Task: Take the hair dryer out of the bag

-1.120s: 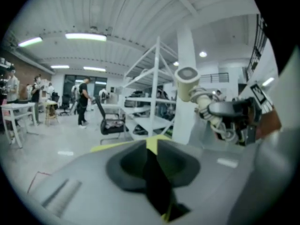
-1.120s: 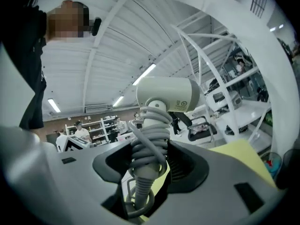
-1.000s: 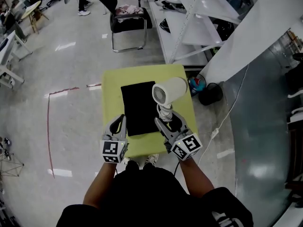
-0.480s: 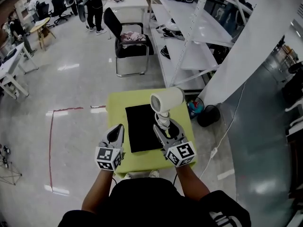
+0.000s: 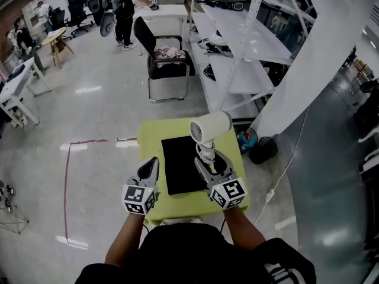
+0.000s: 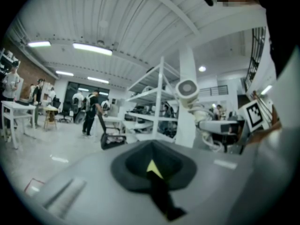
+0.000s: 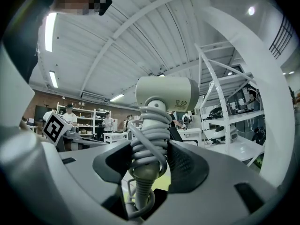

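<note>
**Workshop floor, small tabletop: dryer clear of the bag, held upright on the right**

Grey polished floor (image 5: 89,117) takes up the far left, crossed by a red tape line (image 5: 66,176) and otherwise bare around that side of the stand. A yellow-green tabletop (image 5: 151,136) sits mid-frame, barely wider than what it carries.

- Left gripper (image 5: 151,163): hovers over the tabletop's left margin, just beside the bag. Fingers clenched together with nothing between them. Likely parked there so as not to crowd the lift.
- Bag (image 5: 180,164): black, lying flat in the middle of the tabletop, no bulge showing. Its near edge comes close to the tabletop's front edge, and a yellow strip shows on either side.
- Hair dryer (image 5: 208,127): white, out of the bag and raised above the bag's right edge, barrel on top, handle down.
- Right gripper (image 5: 210,160): fingers grasp the handle from both sides, over the cord (image 7: 150,135) wound around it. Gripping the wrapped part probably keeps the cord from trailing and the barrel level.

Room to move, as a judgement: the extraction looks done; what remains is setting down. The free yellow strip right of the bag is narrow, and beyond it white shelving (image 5: 237,46) stands near. A chair (image 5: 169,64) stands behind, well apart.
</note>
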Tool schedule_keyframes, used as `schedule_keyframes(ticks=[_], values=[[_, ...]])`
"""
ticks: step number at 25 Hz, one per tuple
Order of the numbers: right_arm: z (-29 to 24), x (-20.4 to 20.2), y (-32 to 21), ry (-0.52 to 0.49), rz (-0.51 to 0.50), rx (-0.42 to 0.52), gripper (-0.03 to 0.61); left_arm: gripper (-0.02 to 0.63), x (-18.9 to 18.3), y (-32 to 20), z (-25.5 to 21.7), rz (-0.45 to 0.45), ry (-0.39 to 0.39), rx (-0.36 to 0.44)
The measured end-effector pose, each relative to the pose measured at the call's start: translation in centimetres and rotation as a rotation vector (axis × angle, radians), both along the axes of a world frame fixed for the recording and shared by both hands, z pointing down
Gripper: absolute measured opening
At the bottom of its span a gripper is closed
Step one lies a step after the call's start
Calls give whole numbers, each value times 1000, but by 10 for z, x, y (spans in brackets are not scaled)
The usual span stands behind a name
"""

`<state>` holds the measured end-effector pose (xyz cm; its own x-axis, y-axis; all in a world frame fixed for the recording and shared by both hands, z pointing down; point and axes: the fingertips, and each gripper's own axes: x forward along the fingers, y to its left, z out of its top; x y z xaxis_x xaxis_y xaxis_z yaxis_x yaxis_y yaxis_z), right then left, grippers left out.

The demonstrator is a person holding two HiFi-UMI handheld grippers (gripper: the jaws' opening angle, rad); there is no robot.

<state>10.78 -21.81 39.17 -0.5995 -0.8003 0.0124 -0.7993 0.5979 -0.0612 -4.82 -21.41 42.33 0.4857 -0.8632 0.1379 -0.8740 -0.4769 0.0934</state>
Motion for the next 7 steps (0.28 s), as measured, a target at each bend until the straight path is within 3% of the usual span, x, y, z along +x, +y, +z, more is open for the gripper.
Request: schedule_keyframes(ticks=[7], values=[[11,-7,11,16,5,-17,219,8,3,8,4,22,-8,-2]])
